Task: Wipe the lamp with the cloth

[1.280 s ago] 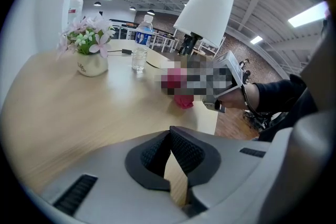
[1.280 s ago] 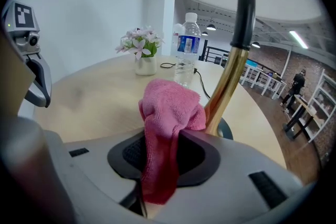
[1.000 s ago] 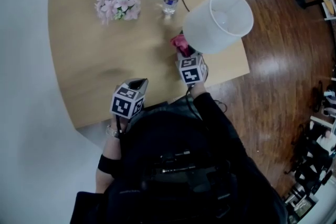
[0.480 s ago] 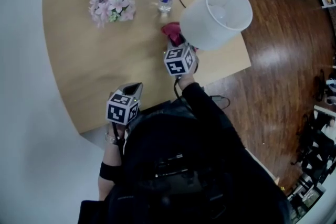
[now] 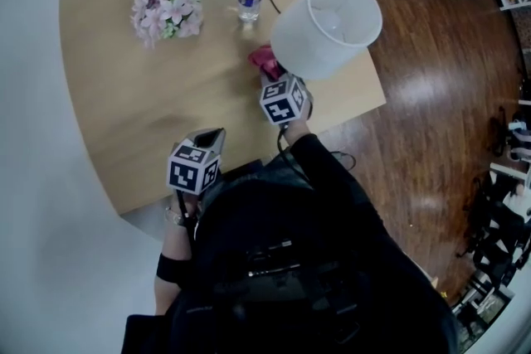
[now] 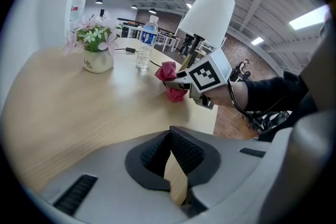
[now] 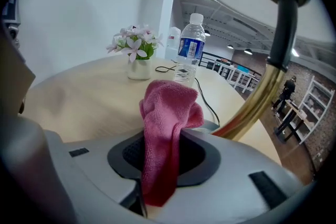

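1. Lamp with white drum shade and brass stem [image 5: 328,25] stands at the pale wooden desk's [image 5: 124,120] right edge.
2. Our right tongs [image 7: 157,170] grip the pink microfibre cloth [image 7: 170,107] just beside the stem; we judge wiping is starting.
3. Our left tongs [image 6: 173,165] are closed, empty, well apart.
4. Next, we press cloth against stem and rub.

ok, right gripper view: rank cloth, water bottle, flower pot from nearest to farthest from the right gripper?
1. Cloth, held in the right gripper.
2. Water bottle, ahead, slightly right.
3. Flower pot, farthest, back left.
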